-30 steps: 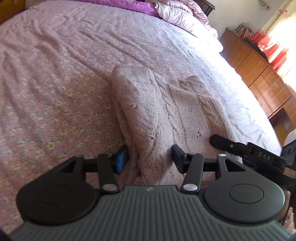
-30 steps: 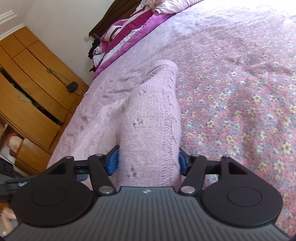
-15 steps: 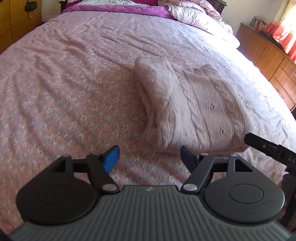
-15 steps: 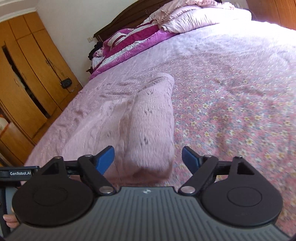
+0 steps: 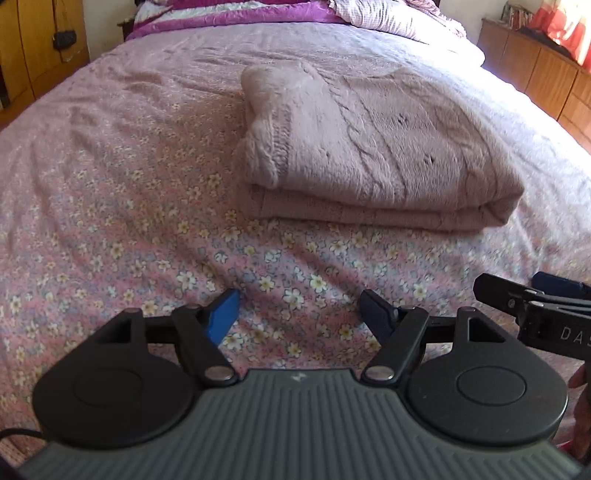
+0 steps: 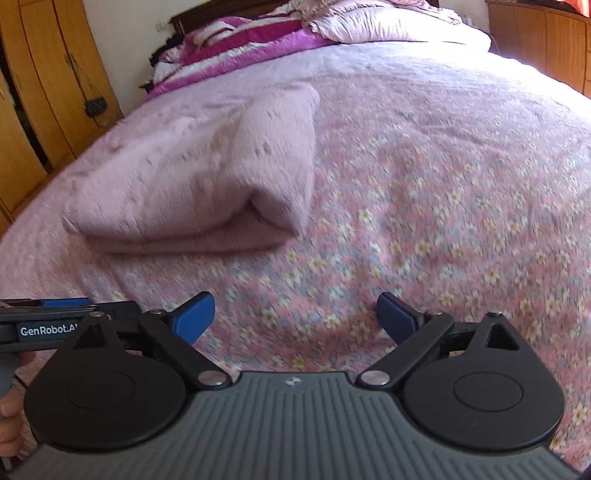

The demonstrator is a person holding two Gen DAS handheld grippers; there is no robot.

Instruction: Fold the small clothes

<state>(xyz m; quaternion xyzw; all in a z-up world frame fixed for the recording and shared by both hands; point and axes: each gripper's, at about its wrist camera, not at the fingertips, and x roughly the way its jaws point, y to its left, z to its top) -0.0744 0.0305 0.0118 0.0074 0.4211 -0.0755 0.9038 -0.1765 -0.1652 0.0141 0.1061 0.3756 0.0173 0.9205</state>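
A pink cable-knit sweater (image 5: 369, 147) lies folded into a thick rectangle on the flowered bedspread (image 5: 110, 184). It also shows in the right wrist view (image 6: 207, 177), left of centre. My left gripper (image 5: 299, 314) is open and empty, a short way in front of the sweater's near edge. My right gripper (image 6: 295, 314) is open and empty, in front of the sweater's right corner. Each gripper shows at the edge of the other's view: the right one (image 5: 532, 306) and the left one (image 6: 48, 321).
Purple and white bedding (image 6: 258, 33) and pillows are piled at the head of the bed. Wooden wardrobes (image 6: 33, 92) stand on the left and a wooden dresser (image 5: 539, 70) on the right.
Both grippers have opened, let go of the sweater and drawn back from it. The sweater now lies flat and folded on the bed.
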